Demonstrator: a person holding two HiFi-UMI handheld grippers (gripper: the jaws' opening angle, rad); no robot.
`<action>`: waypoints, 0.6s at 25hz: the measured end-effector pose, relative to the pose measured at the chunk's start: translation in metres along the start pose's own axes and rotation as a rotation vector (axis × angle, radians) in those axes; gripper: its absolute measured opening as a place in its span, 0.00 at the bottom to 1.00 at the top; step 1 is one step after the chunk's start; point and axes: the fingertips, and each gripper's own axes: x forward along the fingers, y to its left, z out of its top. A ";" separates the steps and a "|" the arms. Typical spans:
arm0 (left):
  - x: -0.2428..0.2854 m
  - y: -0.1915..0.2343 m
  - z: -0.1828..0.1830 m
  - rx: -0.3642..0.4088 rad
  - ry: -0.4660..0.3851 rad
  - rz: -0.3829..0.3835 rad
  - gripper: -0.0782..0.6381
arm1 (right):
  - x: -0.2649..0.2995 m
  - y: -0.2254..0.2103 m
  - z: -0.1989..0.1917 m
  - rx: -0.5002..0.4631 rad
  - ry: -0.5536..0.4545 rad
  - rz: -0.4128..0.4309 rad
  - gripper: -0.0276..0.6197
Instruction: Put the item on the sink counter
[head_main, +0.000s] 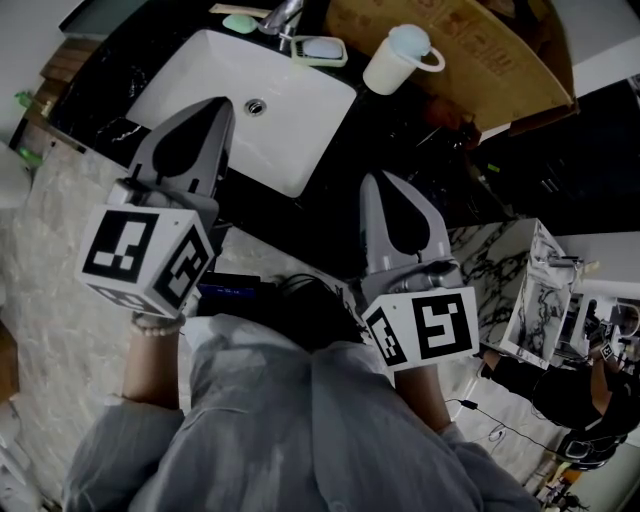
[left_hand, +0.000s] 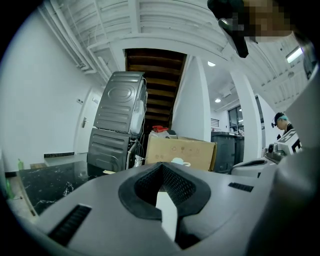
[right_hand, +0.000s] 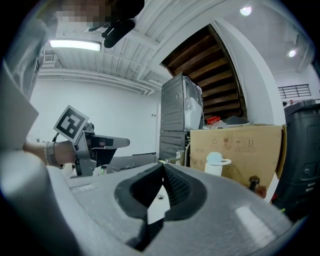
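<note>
A white cup with a pale blue lid (head_main: 400, 58) stands upright on the black marble counter (head_main: 390, 140), to the right of the white sink basin (head_main: 200, 90). It also shows in the right gripper view as the cup (right_hand: 215, 164), ahead and apart from the jaws. My left gripper (head_main: 222, 103) hangs over the basin's front edge, shut with nothing in it, and its tips (left_hand: 161, 164) meet. My right gripper (head_main: 375, 178) is over the counter's front right part, also shut and empty (right_hand: 163, 165). Neither gripper touches the cup.
A faucet (head_main: 283, 15) and a soap dish (head_main: 322, 48) sit behind the basin. A cardboard box (head_main: 470, 50) stands behind the cup. A grey machine (right_hand: 181, 117) rises at the back. A marble-patterned box (head_main: 540, 290) is at the right.
</note>
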 end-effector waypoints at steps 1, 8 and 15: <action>0.000 0.000 0.000 0.002 0.000 0.002 0.12 | 0.000 0.000 0.000 -0.001 0.000 0.001 0.04; -0.005 -0.002 0.002 0.008 -0.003 -0.001 0.12 | 0.000 0.001 0.000 -0.016 -0.001 0.007 0.04; -0.008 -0.006 0.009 0.004 -0.022 -0.011 0.12 | -0.003 0.003 -0.001 -0.015 0.003 0.010 0.04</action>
